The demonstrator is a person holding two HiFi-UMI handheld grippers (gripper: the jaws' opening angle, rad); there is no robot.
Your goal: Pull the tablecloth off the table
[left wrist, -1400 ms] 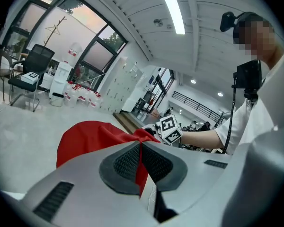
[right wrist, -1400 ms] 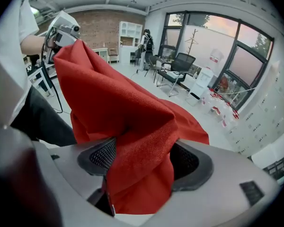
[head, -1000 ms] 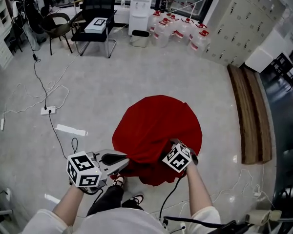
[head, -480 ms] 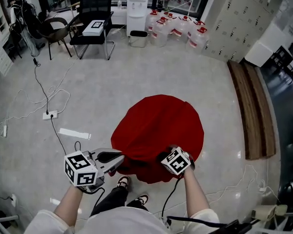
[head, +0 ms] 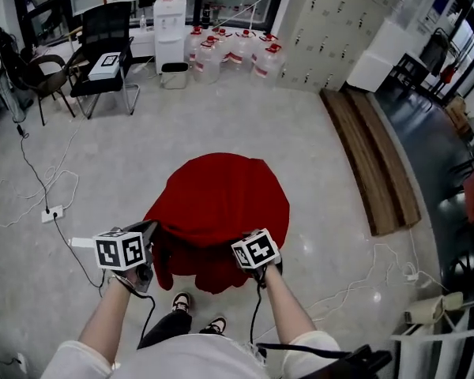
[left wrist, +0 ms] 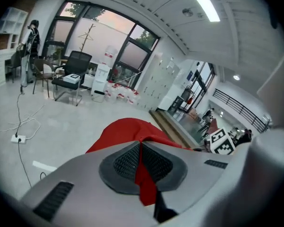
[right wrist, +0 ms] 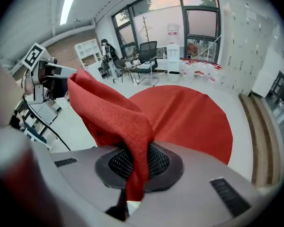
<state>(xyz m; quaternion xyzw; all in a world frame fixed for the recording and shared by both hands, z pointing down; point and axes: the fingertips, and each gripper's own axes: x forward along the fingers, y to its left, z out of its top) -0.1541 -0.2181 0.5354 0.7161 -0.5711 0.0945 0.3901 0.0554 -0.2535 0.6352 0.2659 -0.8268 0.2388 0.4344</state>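
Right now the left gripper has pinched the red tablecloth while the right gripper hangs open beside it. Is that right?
No: the right gripper is not open. The right gripper view shows its jaws shut on a fold of the red tablecloth, which the left gripper has pinched too.

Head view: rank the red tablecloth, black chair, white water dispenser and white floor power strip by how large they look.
1. red round fabric tablecloth
2. black office chair
3. white box-shaped water dispenser
4. white plastic power strip
The chair and dispenser stand far from the camera, so this is apparent size only.
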